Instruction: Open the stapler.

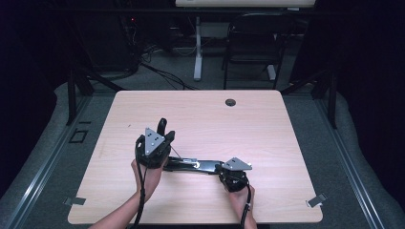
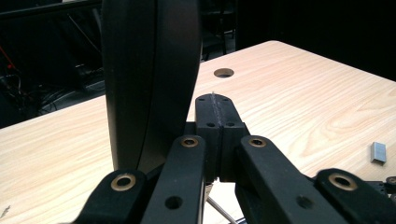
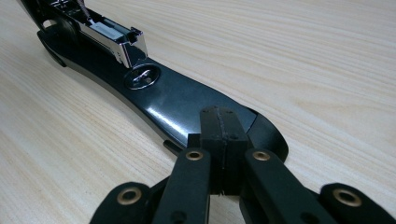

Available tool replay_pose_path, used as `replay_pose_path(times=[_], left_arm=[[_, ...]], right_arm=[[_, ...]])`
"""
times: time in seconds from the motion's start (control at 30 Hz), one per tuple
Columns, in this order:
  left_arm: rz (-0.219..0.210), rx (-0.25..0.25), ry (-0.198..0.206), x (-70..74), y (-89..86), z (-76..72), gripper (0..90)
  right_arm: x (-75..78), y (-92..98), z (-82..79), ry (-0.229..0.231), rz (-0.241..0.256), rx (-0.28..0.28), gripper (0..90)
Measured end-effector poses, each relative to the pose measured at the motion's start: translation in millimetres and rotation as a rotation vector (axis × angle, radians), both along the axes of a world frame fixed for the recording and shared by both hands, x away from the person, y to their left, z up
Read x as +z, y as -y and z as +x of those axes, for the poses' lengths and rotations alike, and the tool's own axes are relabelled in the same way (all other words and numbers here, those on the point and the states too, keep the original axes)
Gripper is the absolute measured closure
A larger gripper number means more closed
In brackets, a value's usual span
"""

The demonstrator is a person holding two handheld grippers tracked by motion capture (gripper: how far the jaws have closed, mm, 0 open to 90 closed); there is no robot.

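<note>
At table centre | stapler (image 1: 200, 165) opened flat | base under right gripper (image 3: 219, 119) closed jaws | left gripper (image 2: 215, 108) jaws closed beside raised lid

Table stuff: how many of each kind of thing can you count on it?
Stapler, opened up, black: 1
Staple strip, small and grey: 1
Grippers, left and right, both with jaws closed: 2
Total: 4

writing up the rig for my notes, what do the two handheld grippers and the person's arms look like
Both the left gripper and the right gripper are matte black, each topped by a grey three-cornered plate with small holes. Up close, flat black linkage bars carry brass-ringed pivot holes, and the blocky black jaw tips have small screw holes. A black cable trails from each toward the person. The forearms are bare; no sleeves visible.
</note>
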State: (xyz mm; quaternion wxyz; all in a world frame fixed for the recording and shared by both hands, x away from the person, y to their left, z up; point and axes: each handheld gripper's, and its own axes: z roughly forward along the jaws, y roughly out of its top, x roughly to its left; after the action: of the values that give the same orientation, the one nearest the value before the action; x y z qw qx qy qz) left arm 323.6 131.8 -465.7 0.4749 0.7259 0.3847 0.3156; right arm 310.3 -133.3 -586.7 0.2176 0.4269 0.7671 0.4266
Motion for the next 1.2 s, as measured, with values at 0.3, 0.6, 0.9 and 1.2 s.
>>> replay_pose_path(times=[0.3, 0.6, 0.9, 1.2], left_arm=[[-0.009, 0.02, 0.0, 1.2, -12.2, 0.8, 90.0], [-0.047, 0.096, -0.06, -0.2, -52.1, 9.6, 90.0], [-0.109, 0.143, -0.167, -11.8, -78.9, 20.4, 90.0], [-0.077, 0.153, -0.161, -12.3, -83.6, 20.2, 90.0]], right_arm=[[0.3, 0.2, -0.1, -0.006, -0.001, 0.001, 90.0], [0.1, 0.3, -0.1, -0.006, 0.008, -0.003, 90.0], [0.5, 0.7, 0.0, -0.01, 0.002, -0.001, 90.0], [0.5, 0.5, -0.1, -0.007, -0.001, -0.001, 90.0]])
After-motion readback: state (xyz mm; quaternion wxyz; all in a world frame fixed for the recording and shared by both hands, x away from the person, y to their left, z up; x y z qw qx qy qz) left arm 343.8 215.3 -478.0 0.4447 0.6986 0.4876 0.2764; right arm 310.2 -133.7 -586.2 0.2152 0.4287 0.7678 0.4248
